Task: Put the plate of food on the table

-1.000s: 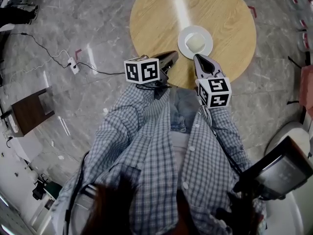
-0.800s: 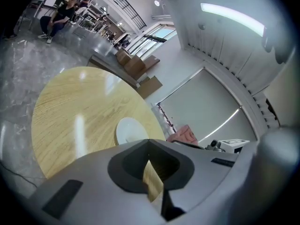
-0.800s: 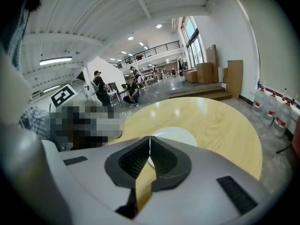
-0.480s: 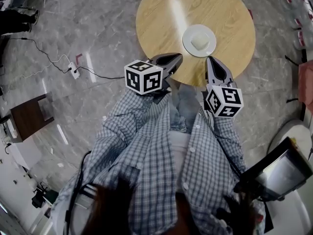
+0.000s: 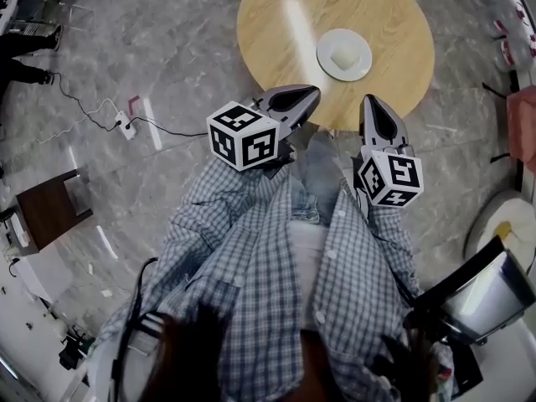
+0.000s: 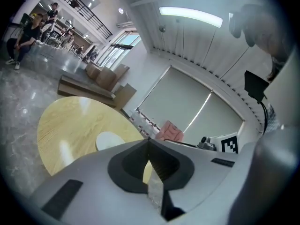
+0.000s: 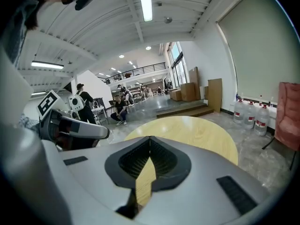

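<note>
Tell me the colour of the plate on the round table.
White; the plate shows best in the head view.

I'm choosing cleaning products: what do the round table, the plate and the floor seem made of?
Table: pale wood or veneer, from its grain; smooth finish, with a bright light streak.
Plate: likely glazed white ceramic, plain and smooth; plastic is possible.
Floor: polished grey stone or marble-look tile, with veining and reflections.

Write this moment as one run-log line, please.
plate: on table, food on it | left gripper: shut, empty, off plate | right gripper: shut, empty, off plate | task: looks done
</note>
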